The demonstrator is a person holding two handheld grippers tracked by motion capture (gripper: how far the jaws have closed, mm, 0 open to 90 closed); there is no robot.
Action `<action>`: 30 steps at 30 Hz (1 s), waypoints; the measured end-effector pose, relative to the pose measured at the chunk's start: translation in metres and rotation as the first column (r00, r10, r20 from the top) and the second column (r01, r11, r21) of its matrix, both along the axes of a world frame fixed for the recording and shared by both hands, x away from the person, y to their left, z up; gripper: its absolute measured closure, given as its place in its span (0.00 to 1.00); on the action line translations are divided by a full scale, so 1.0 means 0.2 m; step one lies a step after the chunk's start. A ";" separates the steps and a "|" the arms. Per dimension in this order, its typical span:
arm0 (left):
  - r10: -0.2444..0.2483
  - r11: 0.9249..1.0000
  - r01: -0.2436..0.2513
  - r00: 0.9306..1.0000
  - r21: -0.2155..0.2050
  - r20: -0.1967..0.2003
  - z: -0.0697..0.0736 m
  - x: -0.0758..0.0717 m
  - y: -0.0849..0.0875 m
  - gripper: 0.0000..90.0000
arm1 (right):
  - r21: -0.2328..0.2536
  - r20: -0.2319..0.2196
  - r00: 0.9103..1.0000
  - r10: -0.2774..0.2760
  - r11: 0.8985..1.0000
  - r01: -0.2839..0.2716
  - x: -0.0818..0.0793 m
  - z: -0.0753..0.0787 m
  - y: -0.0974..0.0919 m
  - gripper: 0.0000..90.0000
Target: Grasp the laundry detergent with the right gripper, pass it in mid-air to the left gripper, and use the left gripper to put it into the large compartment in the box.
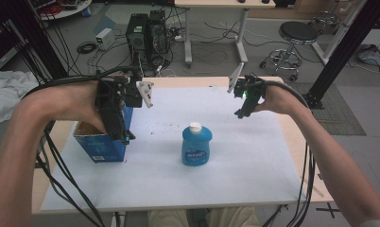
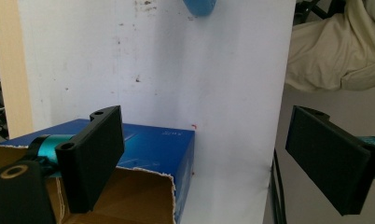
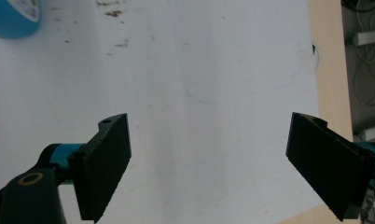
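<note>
A blue bottle (image 1: pixel 196 144) with a white cap stands upright in the middle of the white mat (image 1: pixel 254 161). An open blue cardboard box (image 1: pixel 101 143) sits at the mat's left edge. My left gripper (image 1: pixel 121 132) hangs over the box's right side, open with nothing between its jaws. In the left gripper view my left gripper (image 2: pixel 209 158) has one jaw above the box (image 2: pixel 160 144) opening and the bottle (image 2: pixel 200 5) far ahead. My right gripper (image 1: pixel 241 112) hovers open to the right of and behind the bottle. In the right gripper view my right gripper (image 3: pixel 209 163) holds nothing, above bare mat, with the bottle (image 3: pixel 13 18) at top left.
The wooden table (image 1: pixel 301 142) shows around the mat. Computer towers (image 1: pixel 145 33), loose cables and a stool (image 1: pixel 294 45) stand on the floor behind it. A white cloth (image 1: pixel 4 90) lies to the left. Black frame posts (image 1: pixel 349 47) rise at the right.
</note>
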State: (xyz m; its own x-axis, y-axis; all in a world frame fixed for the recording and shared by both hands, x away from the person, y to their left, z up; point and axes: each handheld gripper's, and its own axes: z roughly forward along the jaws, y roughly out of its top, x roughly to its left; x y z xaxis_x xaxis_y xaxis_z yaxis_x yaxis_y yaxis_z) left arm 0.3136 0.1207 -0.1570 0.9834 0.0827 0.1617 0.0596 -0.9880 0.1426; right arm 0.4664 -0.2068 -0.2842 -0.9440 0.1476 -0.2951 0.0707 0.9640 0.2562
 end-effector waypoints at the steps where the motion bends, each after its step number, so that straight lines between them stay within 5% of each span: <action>1: 0.000 1.000 0.000 1.000 0.002 -0.003 0.00 0.00 0.00 0.13 | 0.011 0.001 1.000 0.011 1.000 -0.011 -0.02 -0.01 0.00 0.15; 17: 0.008 1.000 -0.008 1.000 0.015 -0.019 -0.02 0.01 0.00 0.13 | 0.164 -0.024 0.994 0.105 0.981 -0.100 -0.32 -0.13 0.02 0.15; 23: 0.003 1.000 -0.003 1.000 0.011 -0.018 -0.01 0.01 0.00 0.13 | 0.263 -0.049 0.991 0.126 0.959 -0.109 -0.38 -0.17 0.01 0.15; 30: -0.005 1.000 0.005 1.000 0.011 -0.021 -0.02 0.00 -0.01 0.13 | 0.383 -0.078 0.985 0.155 0.917 -0.114 -0.44 -0.23 0.04 0.15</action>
State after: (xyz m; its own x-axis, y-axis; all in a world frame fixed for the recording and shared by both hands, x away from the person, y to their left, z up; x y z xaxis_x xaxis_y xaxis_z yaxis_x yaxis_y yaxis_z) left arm 0.3140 0.1185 -0.1603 0.9870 0.0764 0.1417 0.0579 -0.9897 0.1305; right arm 0.3791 -0.1988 -0.3311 -0.9851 0.0978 -0.1417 -0.0068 0.8005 0.5993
